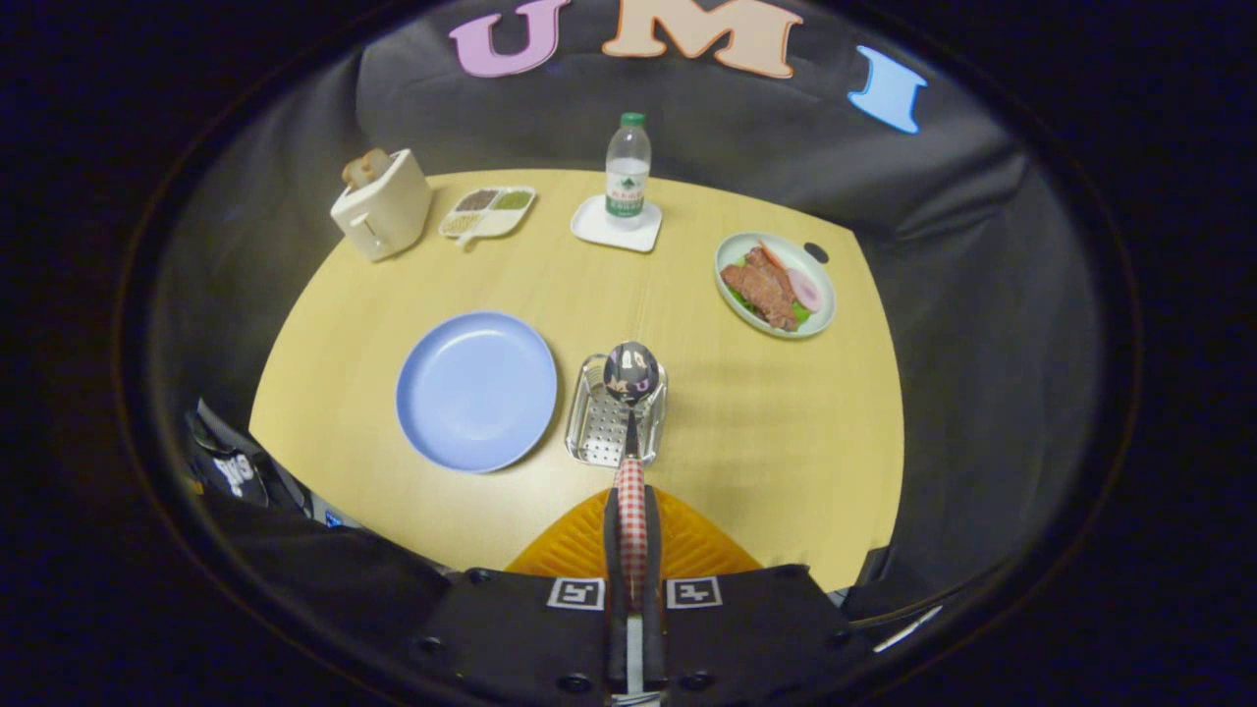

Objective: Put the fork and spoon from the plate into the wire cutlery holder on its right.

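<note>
Gripper (pixel 631 511) fingers clamped on spoon (pixel 630 393) handle, bowl hanging over wire cutlery holder (pixel 601 424) right of empty plate (pixel 476 390); best lowered straight, released only once inside.

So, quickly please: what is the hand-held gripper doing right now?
Hand-held gripper: closed on the spoon by its checked handle, bowl above the wire cutlery holder.

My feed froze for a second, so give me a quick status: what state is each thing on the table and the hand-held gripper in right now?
Hand-held gripper: shut on spoon handle.
Spoon: held, bowl over the holder.
Holder: right of plate; no fork visible inside.
Blue plate: empty.
Bottle: upright, capped, on a white coaster.
Toaster: bread sticking up.
Food plate: full.
Divided tray: filled.
</note>
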A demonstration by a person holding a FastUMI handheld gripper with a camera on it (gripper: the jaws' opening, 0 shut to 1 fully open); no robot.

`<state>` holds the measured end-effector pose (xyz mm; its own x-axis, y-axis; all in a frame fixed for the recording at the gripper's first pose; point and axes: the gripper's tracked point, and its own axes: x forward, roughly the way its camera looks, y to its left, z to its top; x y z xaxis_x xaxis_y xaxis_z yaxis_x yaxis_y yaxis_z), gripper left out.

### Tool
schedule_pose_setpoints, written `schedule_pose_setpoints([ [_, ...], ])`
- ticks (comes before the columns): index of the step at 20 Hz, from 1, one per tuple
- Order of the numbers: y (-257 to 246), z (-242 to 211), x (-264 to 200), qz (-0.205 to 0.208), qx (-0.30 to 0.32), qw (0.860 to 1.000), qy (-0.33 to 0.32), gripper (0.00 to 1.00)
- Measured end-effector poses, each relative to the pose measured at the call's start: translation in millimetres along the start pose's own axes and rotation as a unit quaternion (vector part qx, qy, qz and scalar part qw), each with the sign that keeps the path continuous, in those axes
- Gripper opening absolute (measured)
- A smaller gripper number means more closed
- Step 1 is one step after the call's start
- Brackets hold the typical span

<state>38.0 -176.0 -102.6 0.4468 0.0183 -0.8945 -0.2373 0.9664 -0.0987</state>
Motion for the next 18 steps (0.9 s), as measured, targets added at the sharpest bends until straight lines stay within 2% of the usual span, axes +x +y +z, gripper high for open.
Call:
schedule_pose_setpoints([
  [6,-5.1,-7.7,26.3,0.044,-0.044,0.997,0.054,0.09],
  [13,0.5,-12.3,43.6,0.078,-0.092,0.985,0.122,0.09],
  [18,0.1,-12.2,57.2,0.081,-0.108,0.980,0.148,0.10],
])
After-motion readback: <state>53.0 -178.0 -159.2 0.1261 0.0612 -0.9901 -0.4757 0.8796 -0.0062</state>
